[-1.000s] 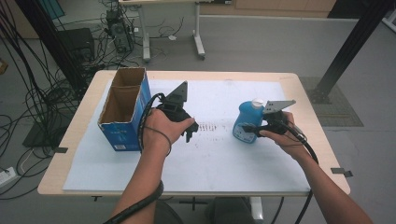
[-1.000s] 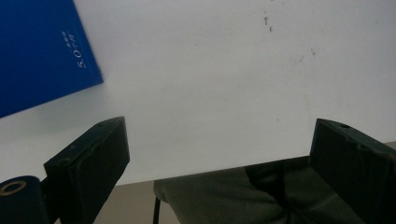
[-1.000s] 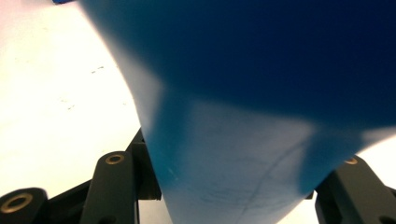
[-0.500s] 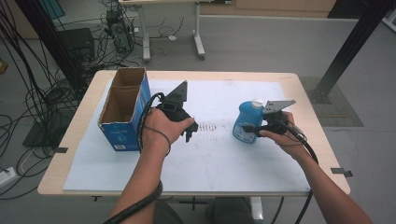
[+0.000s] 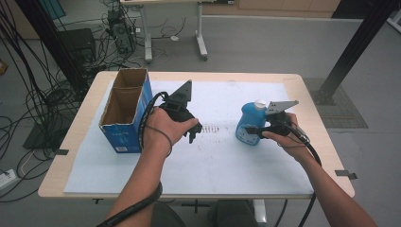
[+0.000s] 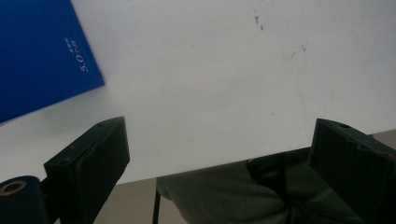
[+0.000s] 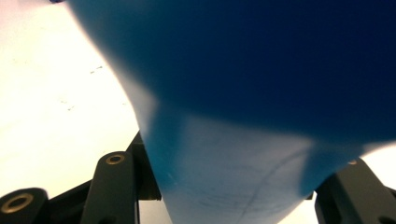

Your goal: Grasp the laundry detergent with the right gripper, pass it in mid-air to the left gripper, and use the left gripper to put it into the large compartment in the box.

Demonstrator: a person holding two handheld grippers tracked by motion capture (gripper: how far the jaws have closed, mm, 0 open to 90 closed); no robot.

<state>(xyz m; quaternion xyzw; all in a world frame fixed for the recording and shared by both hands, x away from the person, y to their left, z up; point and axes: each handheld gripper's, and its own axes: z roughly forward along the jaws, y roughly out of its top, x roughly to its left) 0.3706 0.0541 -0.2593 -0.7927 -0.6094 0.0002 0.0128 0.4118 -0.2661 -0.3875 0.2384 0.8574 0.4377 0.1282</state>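
A blue plastic bottle point(image 5: 247, 126) with a white cap stands upright on the white mat point(image 5: 222, 161), right of centre. My right gripper point(image 5: 256, 129) is shut on its body from the right side. In the right gripper view the blue bottle point(image 7: 257, 70) sits close up, between the two jaws of my right gripper point(image 7: 229, 186). My left gripper point(image 5: 194, 134) hovers over the middle of the mat, tilted down, beside an open-topped blue cardboard box point(image 5: 124, 113). In the left gripper view the left gripper point(image 6: 224, 140) stands wide open with nothing between its jaws, and the blue box point(image 6: 42, 56) lies at the upper left.
The mat covers most of a light wooden table point(image 5: 307, 113). A patch of dark smudges point(image 5: 217, 128) marks the mat between the two grippers. Cables and equipment stands point(image 5: 118, 33) lie on the floor beyond the table's far edge.
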